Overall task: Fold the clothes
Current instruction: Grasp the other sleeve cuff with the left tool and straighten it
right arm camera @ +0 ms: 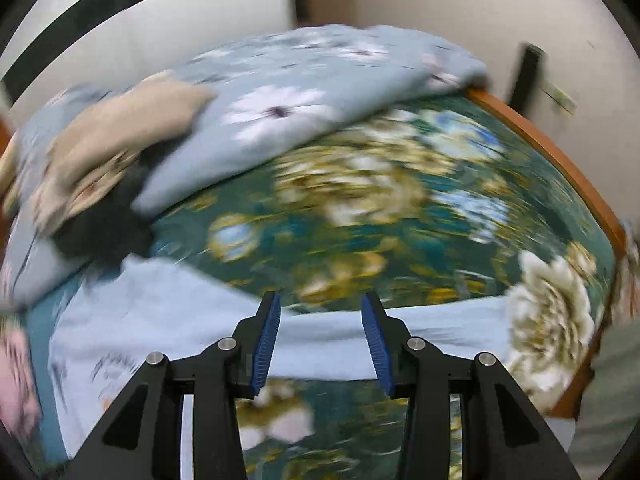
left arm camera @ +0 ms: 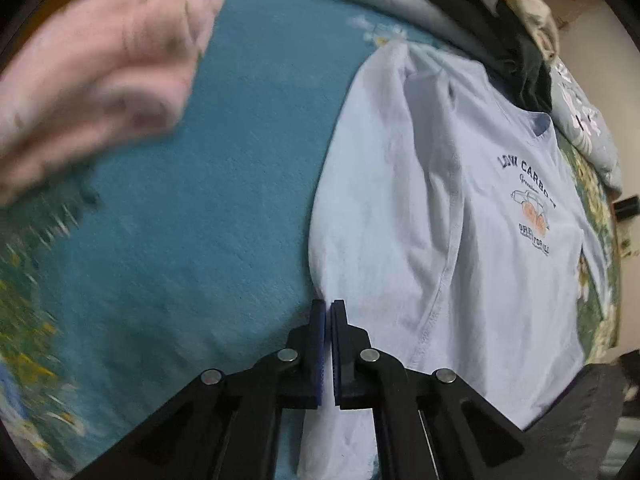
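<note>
Left gripper (left arm camera: 328,306) jaws closed at shirt (left arm camera: 460,220) edge, pinch unclear; shirt runs ahead-right. Right gripper (right arm camera: 320,300) jaws part-open, empty, above hem

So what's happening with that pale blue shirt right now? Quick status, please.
Left gripper shut at the pale blue shirt edge. Right gripper open, empty. Shirt partly folded. Pink garment clear of it.

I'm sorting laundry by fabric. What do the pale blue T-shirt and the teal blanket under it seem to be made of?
The pale blue T-shirt looks like thin matte cotton jersey: soft creases, a stitched seam and a flat printed logo. The teal blanket looks like plush fleece, probably synthetic: a short fuzzy nap with no visible weave.
</note>
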Demonstrator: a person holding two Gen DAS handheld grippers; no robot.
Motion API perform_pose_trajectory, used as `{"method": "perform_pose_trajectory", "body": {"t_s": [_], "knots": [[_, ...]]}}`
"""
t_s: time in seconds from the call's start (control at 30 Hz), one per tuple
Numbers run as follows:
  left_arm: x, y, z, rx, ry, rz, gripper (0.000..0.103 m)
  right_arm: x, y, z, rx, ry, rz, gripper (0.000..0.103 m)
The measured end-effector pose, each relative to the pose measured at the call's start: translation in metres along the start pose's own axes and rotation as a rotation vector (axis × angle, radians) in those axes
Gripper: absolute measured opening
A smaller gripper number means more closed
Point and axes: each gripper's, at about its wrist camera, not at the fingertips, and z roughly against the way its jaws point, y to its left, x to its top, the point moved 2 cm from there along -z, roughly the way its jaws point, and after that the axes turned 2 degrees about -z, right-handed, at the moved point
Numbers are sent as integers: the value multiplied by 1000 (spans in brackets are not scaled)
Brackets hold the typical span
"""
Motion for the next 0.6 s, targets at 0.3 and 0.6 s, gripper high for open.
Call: {"method": "perform_pose_trajectory", "body": {"t_s": [0.3,0.6], "knots": [[82,21,125,374,-294,-256,3,-9,64,7,51,9,127,43],[155,77,76,546,-136,-283,7,-22,63,-15,82,104,66,43]]}}
